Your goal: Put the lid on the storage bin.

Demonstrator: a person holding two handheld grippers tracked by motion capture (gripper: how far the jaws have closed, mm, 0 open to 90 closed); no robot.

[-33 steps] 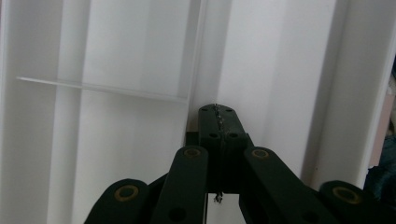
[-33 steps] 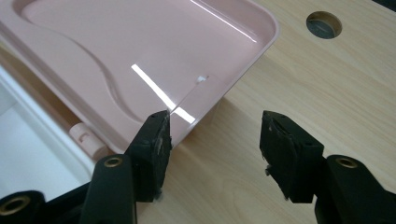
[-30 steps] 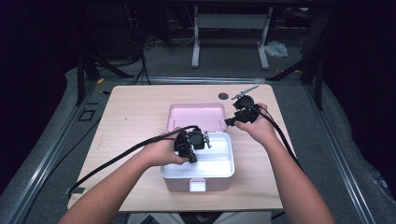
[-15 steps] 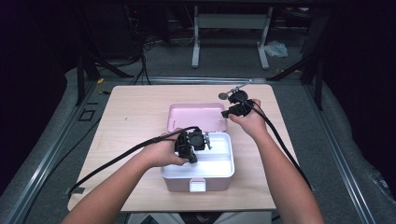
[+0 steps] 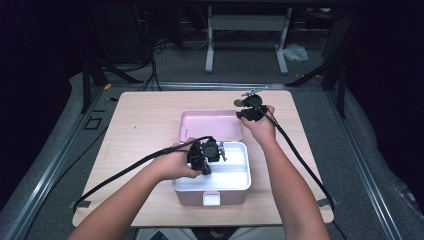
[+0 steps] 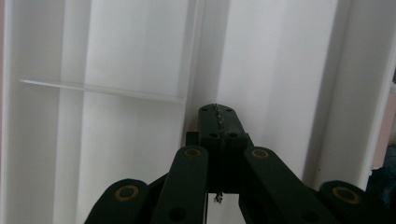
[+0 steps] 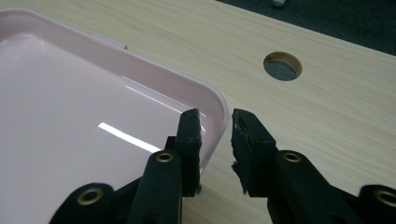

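Note:
A pink box point(image 5: 190, 197) with a white divided tray point(image 5: 235, 172) inside stands open near the table's front. Its pink lid point(image 5: 210, 125) lies flat behind it. My left gripper point(image 5: 219, 151) hovers low over the tray's left part, its jaws pressed together. In the left gripper view the shut gripper point(image 6: 217, 116) points down beside a tray divider point(image 6: 191, 70), with a small metal glint at the jaw seam. My right gripper point(image 5: 242, 115) is at the lid's far right corner. In the right gripper view the gripper point(image 7: 215, 128) is open, with its jaws on either side of the lid point(image 7: 70, 116) rim.
A round cable hole point(image 5: 239, 103) point(image 7: 282, 66) lies in the wooden table point(image 5: 140, 130) just beyond the right gripper. Cables trail from both grippers over the table's front edge. Dark floor and metal stands lie beyond the far edge.
The right gripper moved away from the box toward the far right corner of the lid and lowered onto its rim. The left gripper stayed over the tray.

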